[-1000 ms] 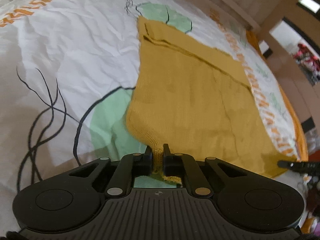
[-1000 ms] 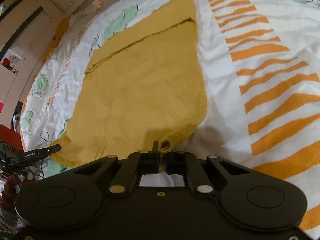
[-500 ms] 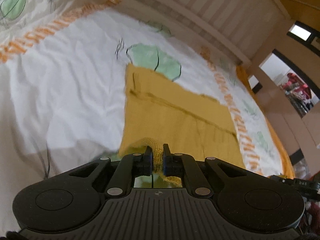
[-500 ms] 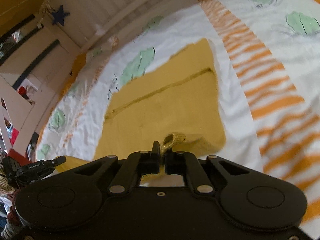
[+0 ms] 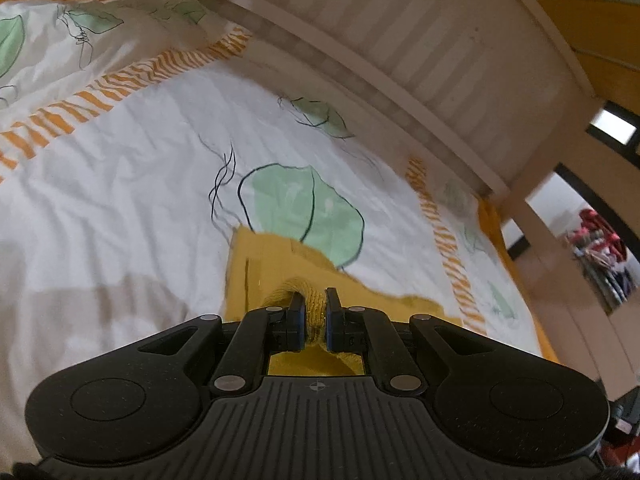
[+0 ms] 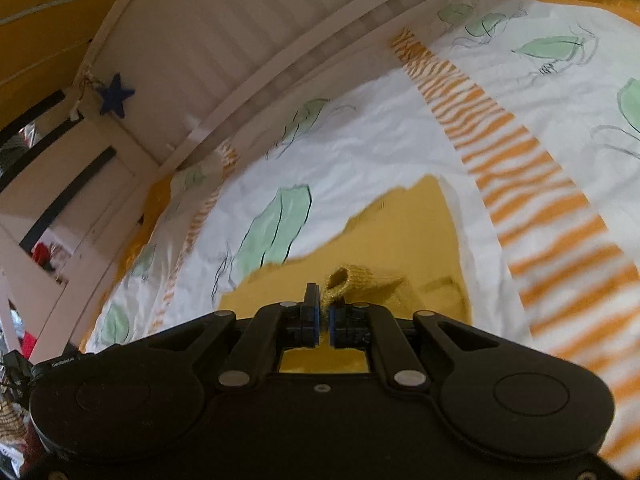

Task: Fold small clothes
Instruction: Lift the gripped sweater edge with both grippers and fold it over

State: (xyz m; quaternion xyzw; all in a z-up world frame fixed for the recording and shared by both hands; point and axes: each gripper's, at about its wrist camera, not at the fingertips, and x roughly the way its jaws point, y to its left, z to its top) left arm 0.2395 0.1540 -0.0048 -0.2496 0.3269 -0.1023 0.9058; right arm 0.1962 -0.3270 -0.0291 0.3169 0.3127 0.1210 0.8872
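A mustard-yellow knit garment lies on a bed; it also shows in the right wrist view. My left gripper is shut on a bunched near corner of it, held above the part still lying flat. My right gripper is shut on the other near corner, a rolled hem sticking up between its fingers. Only the garment's far strip shows past each gripper; the rest is hidden under the gripper bodies.
The bed cover is white with green leaves and orange stripes. A white slatted headboard runs along the far side. A blue star hangs on it. A doorway opens at the right.
Both grippers have lifted the garment's near edge and carried it forward toward the headboard. Much less of the garment shows ahead now, and the view has tilted up.
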